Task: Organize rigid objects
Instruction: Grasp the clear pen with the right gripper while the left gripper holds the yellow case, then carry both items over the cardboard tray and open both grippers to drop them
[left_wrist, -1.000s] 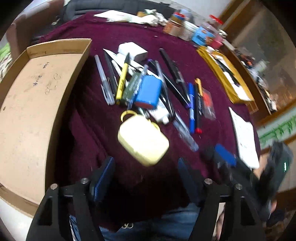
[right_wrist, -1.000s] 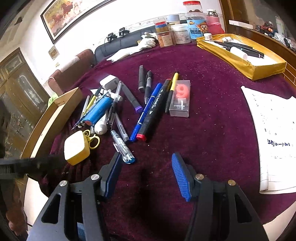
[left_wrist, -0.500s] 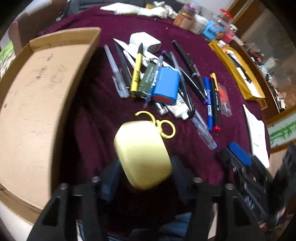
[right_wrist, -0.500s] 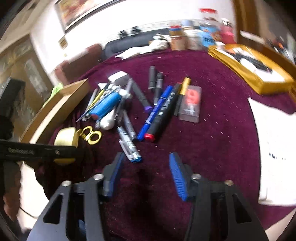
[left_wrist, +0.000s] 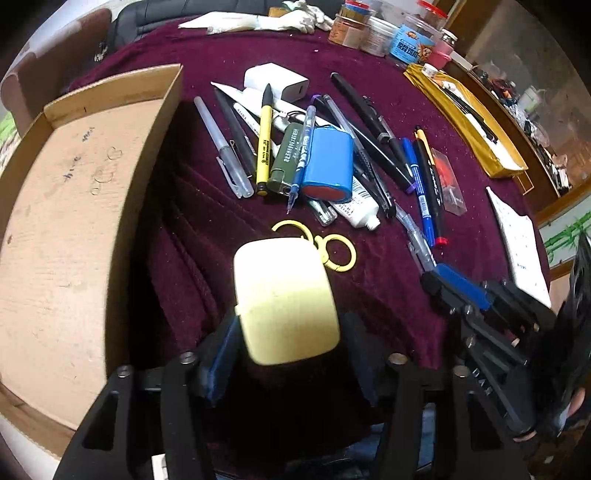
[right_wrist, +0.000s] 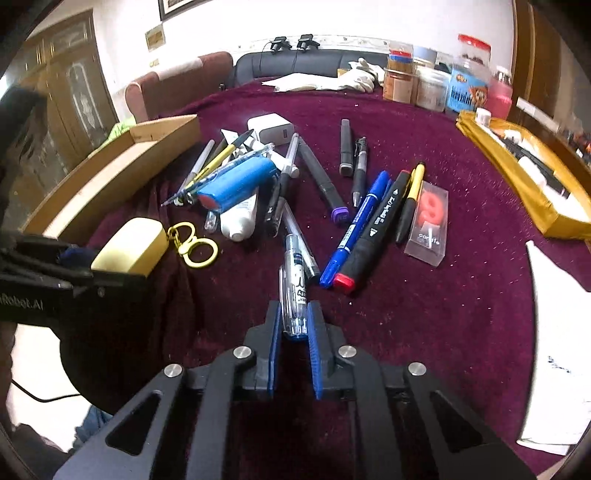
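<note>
Maroon cloth covers the tabletop (left_wrist: 229, 48), where both claws have just clamped down after hanging spread a second ago: the left claw (left_wrist: 286, 339) now grips the yellow case (left_wrist: 284, 299) near the cardboard tray (left_wrist: 66, 229) on the left. The right claw (right_wrist: 293, 328) pinches the clear pen (right_wrist: 295, 291) at the pile's near edge, so both seem ready to lift.

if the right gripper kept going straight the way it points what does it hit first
The right gripper is shut on the clear pen. Straight ahead, probably the second clear pen lying just beyond; depth is unclear.
</note>
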